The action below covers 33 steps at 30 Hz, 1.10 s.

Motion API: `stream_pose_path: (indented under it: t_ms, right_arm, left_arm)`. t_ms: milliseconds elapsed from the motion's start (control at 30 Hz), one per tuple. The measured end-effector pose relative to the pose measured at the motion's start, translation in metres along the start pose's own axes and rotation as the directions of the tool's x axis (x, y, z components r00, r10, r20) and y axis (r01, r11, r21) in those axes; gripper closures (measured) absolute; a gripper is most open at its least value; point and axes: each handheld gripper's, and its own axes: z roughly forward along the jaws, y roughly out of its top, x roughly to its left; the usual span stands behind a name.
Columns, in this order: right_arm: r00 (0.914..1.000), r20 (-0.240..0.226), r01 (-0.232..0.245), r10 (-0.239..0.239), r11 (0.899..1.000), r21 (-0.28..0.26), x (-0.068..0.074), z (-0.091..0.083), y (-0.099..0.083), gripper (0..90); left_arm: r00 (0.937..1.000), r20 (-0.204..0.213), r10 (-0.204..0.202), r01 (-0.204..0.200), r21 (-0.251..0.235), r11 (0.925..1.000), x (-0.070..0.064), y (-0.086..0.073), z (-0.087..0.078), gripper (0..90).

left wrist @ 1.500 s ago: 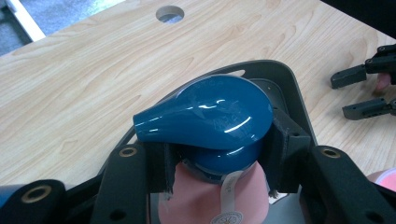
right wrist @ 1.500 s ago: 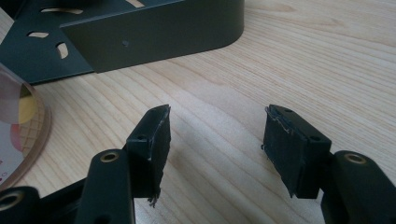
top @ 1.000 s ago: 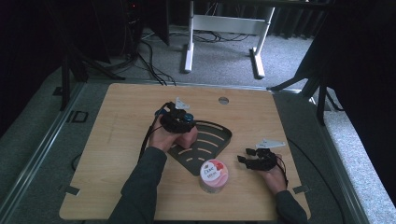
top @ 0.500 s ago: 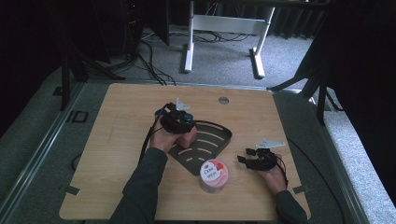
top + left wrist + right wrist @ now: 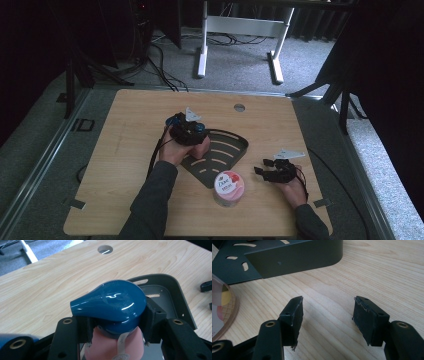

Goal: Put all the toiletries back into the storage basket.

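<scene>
The left gripper (image 5: 113,326) is clamped on a pink bottle (image 5: 115,346) just under its blue cap (image 5: 110,302), holding it over the near edge of the dark slotted tray (image 5: 227,150) that lies on the wooden surface (image 5: 130,130). The right gripper (image 5: 328,315) rests low over the bare surface with its jaws spread wide apart and nothing between them, just beside the tray's corner. A pink-lidded jar (image 5: 228,188) stands on the surface, near the tray's front point, between the two forearms.
</scene>
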Motion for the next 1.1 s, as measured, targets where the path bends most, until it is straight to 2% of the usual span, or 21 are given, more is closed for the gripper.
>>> stream_pose_path:
  t_ms: [33,200,333,567,633,900,1100]
  right_arm:
    - [1.0,-0.002,-0.001,0.001,1.0,0.0,0.0,0.0,0.0,40.7]
    - [1.0,-0.001,0.002,-0.002,1.0,0.001,0.001,0.001,0.0,40.6]
    - [1.0,0.0,0.003,-0.003,1.0,0.002,0.002,0.001,0.0,40.5]
    - [0.9999,0.008,0.01,-0.01,1.0,0.004,0.003,0.001,0.001,40.1]
    - [0.9999,0.009,0.012,-0.012,1.0,0.005,0.003,0.001,0.001,39.8]
    - [0.9999,0.013,0.006,-0.006,1.0,0.005,0.004,0.001,0.0,39.6]
    - [0.9994,0.031,0.012,-0.012,1.0,0.01,0.006,0.001,0.001,39.4]
  left_arm:
    - [0.9999,-0.014,0.008,-0.008,0.01,0.9999,0.0,0.0,0.0,49.9]
    - [0.9997,-0.019,0.016,-0.016,0.012,0.9998,-0.003,-0.002,0.0,46.0]
    - [0.9987,-0.041,0.029,-0.028,0.022,0.9994,-0.007,-0.003,0.0,41.2]
    - [0.9981,-0.057,0.023,-0.022,0.021,0.9995,-0.01,-0.007,-0.004,35.8]
    - [0.9983,-0.057,0.008,-0.008,0.013,0.9999,-0.01,-0.01,-0.005,34.2]
    - [0.9951,-0.099,0.007,-0.008,-0.01,0.9999,-0.014,-0.019,-0.011,34.5]
    - [0.9939,-0.109,0.015,-0.014,0.011,0.9998,-0.016,-0.021,-0.011,34.2]
